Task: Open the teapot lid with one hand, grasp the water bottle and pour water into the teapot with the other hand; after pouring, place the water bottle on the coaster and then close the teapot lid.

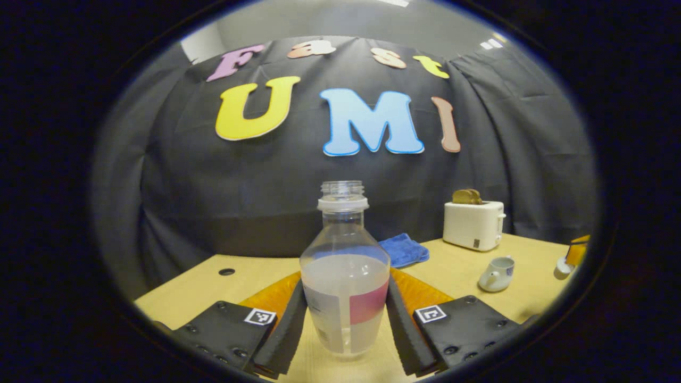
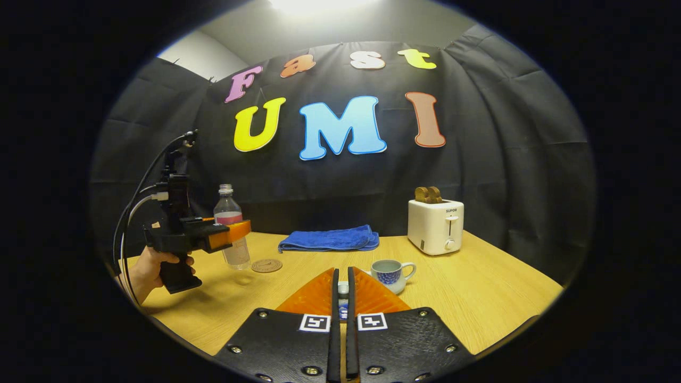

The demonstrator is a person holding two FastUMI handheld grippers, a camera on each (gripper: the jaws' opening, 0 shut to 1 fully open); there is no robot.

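On the pale wooden table (image 2: 479,298), the left gripper (image 1: 345,314) clamps both fingers on the uncapped clear plastic water bottle (image 1: 345,287), beside the round brown coaster (image 2: 266,265). The right gripper (image 2: 343,290) pinches the small white teapot lid (image 2: 343,289) near the open white-and-blue ceramic teapot (image 2: 391,274).

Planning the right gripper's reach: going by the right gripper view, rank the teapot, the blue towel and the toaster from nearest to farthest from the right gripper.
From the right gripper:
1. teapot, just ahead, slightly right of the fingertips, its lid off.
2. blue towel, farther back on the table, slightly left.
3. toaster, at the back right by the wall; its front comes almost level with the towel.
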